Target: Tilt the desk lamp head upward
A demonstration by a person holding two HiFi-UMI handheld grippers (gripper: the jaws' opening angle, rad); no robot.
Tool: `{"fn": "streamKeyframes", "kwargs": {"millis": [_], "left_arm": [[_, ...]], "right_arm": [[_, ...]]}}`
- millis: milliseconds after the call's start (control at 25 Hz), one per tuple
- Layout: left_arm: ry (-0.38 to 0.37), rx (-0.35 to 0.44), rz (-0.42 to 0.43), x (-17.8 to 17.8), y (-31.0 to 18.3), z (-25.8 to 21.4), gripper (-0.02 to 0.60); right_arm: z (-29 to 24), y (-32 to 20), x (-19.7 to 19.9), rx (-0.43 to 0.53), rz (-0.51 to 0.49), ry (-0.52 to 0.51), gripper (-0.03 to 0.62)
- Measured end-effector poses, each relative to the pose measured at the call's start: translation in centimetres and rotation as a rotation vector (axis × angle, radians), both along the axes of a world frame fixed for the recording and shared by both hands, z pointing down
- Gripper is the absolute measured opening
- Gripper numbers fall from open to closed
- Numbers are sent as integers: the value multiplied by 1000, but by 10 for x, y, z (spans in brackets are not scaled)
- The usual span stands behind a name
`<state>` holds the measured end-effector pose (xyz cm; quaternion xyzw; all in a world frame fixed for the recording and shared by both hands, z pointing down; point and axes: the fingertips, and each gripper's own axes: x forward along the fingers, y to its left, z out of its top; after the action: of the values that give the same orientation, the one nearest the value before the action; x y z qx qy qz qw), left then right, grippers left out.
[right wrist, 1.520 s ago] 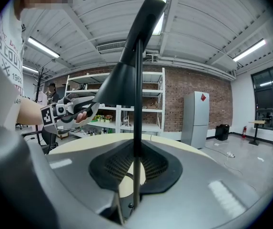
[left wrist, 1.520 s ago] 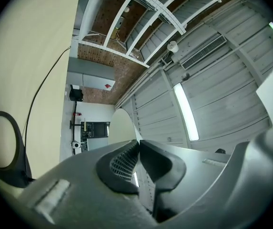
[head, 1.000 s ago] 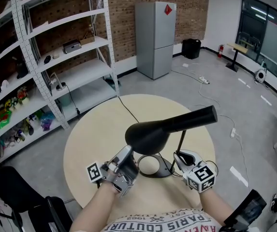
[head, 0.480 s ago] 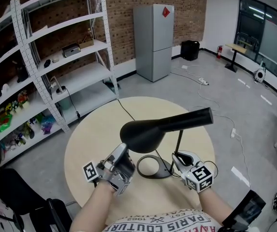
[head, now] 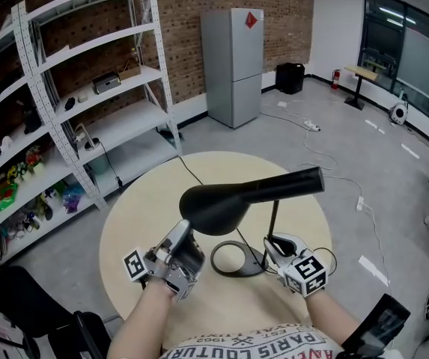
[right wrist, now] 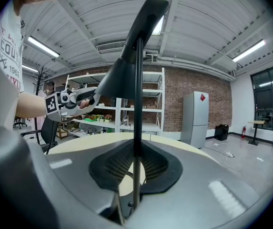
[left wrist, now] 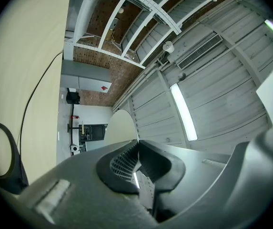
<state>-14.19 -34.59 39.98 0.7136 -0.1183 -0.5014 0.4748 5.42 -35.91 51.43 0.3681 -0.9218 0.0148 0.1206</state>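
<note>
The black desk lamp point(head: 289, 184) stood on the round pale surface point(head: 143, 200), with its ring base point(head: 253, 266) at the near side, close to the person. From the right side of the ring base the thin lamp stem point(head: 273, 226) rose upright. The lamp head point(head: 221, 206) lay across the top of the stem, above the ring base, its wide flared end over the base's left side and its narrow tail reaching up and out past the right side. The left gripper point(head: 186, 234), just left of the ring base and pointing upward, was clenched on the lower rim of the lamp head's wide end. In the left gripper view its jaws met, with a pale curved face rising straight from between them. The right gripper point(head: 272, 244), just right of the ring base and roughly level, was grasping the lamp stem low down; in the right gripper view the stem ran upright between its pads. Well beyond the ring base, past the far edge of the surface, stood metal shelving point(head: 87, 88) and a grey fridge point(head: 233, 66).
</note>
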Motion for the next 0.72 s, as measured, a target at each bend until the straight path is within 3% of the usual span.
{"fn": "streamKeyframes", "kwargs": {"millis": [720], "left_arm": [[-33, 9, -17, -10, -6, -16, 2]], "right_arm": [[3, -4, -2, -13, 4, -21, 40]]}}
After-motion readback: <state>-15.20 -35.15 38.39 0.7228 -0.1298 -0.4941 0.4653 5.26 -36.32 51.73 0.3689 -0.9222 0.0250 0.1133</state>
